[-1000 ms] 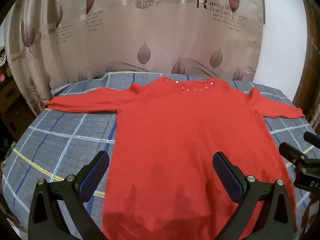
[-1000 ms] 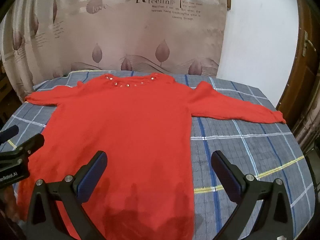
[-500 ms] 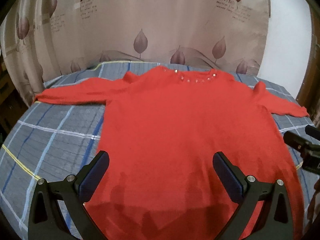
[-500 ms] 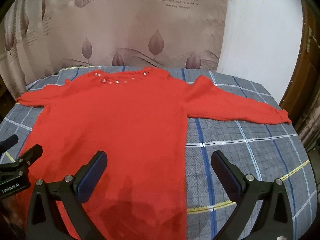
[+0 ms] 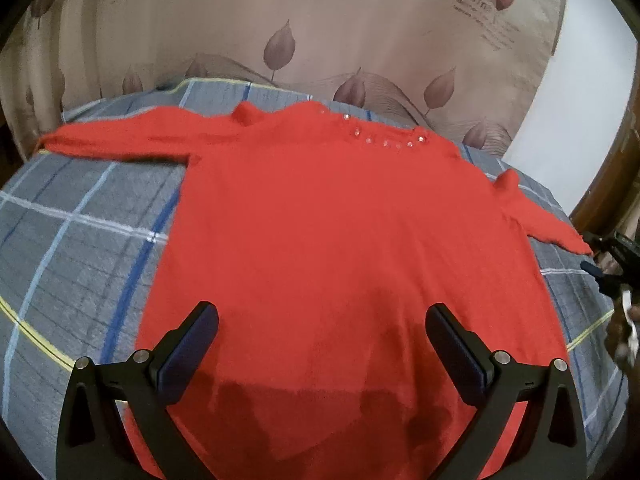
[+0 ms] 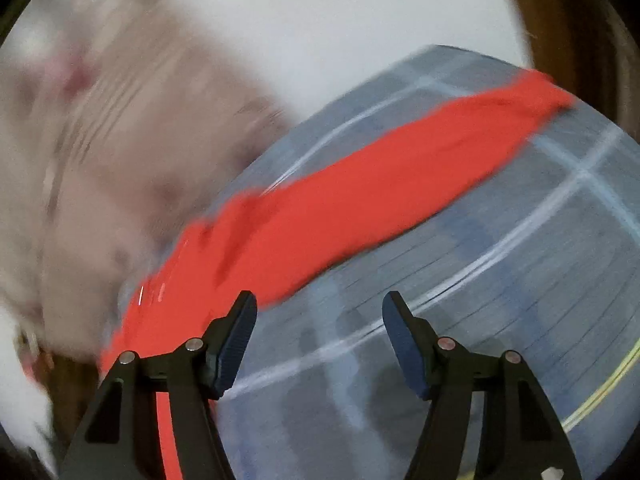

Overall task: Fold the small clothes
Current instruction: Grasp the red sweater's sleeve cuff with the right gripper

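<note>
Sweater [image 5: 340, 232] lies flat on the bed [image 5: 76, 240], both your grippers, left [image 5: 322, 336] and right [image 6: 320, 328], gaping and empty; it looks soft, limp knit, so pinch the right sleeve [image 6: 400, 172] by its cuff.

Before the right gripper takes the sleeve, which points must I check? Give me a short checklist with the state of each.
1. Red sweater lies flat on the plaid bedcover: ok.
2. Both sleeves spread outward, none folded yet: ok.
3. Right gripper open, nothing between its fingers: ok.
4. Left gripper open above the hem, holding nothing: ok.
5. Right gripper lined up with the right sleeve: not ok; the sleeve lies beyond and left of the gap.
6. Right wrist view sharp enough to judge the cuff: cannot tell, it is motion-blurred.
</note>
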### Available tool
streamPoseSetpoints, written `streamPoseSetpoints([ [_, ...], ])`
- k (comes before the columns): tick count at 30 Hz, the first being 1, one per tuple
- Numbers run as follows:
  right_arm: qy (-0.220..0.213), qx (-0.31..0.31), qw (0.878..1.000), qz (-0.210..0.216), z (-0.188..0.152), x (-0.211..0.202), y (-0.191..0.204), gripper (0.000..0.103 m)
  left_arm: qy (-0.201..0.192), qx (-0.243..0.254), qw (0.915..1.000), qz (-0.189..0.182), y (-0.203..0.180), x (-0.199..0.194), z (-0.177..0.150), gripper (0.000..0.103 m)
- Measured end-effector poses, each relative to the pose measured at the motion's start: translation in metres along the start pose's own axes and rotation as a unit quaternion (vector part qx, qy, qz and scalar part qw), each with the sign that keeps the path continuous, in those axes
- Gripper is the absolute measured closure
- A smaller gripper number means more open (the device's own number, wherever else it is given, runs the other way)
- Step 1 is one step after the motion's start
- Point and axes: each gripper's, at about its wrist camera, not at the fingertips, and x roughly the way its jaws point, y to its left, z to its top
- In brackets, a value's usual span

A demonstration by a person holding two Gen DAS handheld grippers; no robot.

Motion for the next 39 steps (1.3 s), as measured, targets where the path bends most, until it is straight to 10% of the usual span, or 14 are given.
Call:
streamPoseSetpoints([
  [5,-0.026,0.139,0.989,0.034,0.060,-0.004,-0.083,0.045,0.015,0.020,0.9996,0.016,0.000,0.001,-0.007,0.000],
  [14,-0.033,0.158,0.986,0.043,0.113,0.022,-0.097,0.047,0.038,0.024,0.9988,0.018,0.001,0.010,-0.007,0.000],
  [27,-0.067,0.201,0.977,0.011,0.120,0.020,-0.119,0.063,0.038,0.020,0.9990,0.010,-0.001,0.013,-0.004,0.000],
  [30,-0.055,0.195,0.979,-0.023,0.124,0.026,-0.123,0.091,0.038,0.020,0.9990,0.010,-0.001,0.013,-0.005,0.000],
  [39,-0.071,0.151,0.984,0.057,0.109,0.009,-0.069,0.095,0.038,0.013,0.9992,0.004,-0.001,0.013,-0.005,0.000],
])
